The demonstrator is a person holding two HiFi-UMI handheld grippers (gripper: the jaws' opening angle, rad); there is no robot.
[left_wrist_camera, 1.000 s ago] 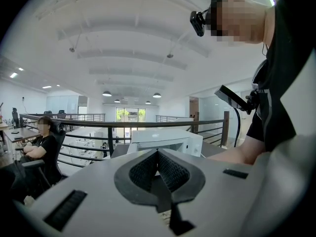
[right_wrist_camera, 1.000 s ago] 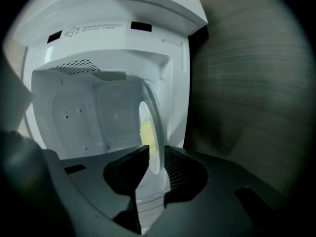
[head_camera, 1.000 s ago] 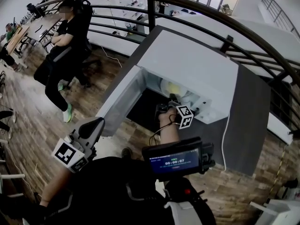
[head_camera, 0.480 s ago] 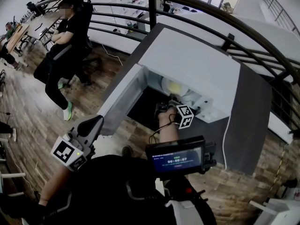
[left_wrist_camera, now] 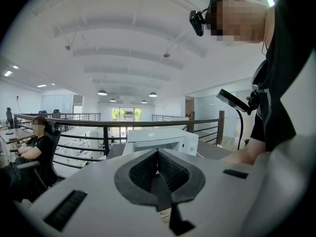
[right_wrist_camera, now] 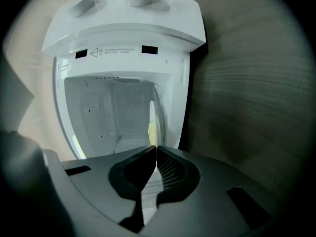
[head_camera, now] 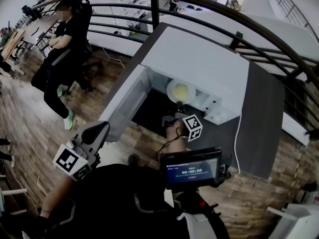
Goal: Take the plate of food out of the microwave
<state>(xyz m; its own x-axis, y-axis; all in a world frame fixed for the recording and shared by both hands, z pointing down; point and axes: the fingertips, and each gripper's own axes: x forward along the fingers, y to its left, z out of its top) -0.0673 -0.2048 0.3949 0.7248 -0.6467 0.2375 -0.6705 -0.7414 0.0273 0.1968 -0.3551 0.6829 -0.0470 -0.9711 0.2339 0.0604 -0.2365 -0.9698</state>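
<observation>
The white microwave (head_camera: 199,63) stands on a dark counter with its door (head_camera: 122,106) swung open to the left. A white plate (head_camera: 170,91) with yellow food (head_camera: 181,90) sits at the mouth of the cavity. My right gripper (head_camera: 179,105) reaches in from the front, its jaws closing tight with the pads on the plate's near rim. In the right gripper view the plate (right_wrist_camera: 157,117) stands edge-on just past the gripper (right_wrist_camera: 156,147). My left gripper (head_camera: 102,127) hangs low at the left, away from the microwave, shut and empty (left_wrist_camera: 158,152).
A curved black railing (head_camera: 199,9) runs behind the counter (head_camera: 264,118). A person (head_camera: 60,49) sits in a chair at the far left. A white cable (head_camera: 238,133) trails off the microwave's right side. A small screen (head_camera: 192,169) sits at my chest.
The right gripper has drawn back a little with the plate, which now shows as a full disc at the cavity's mouth. The left gripper has barely moved.
</observation>
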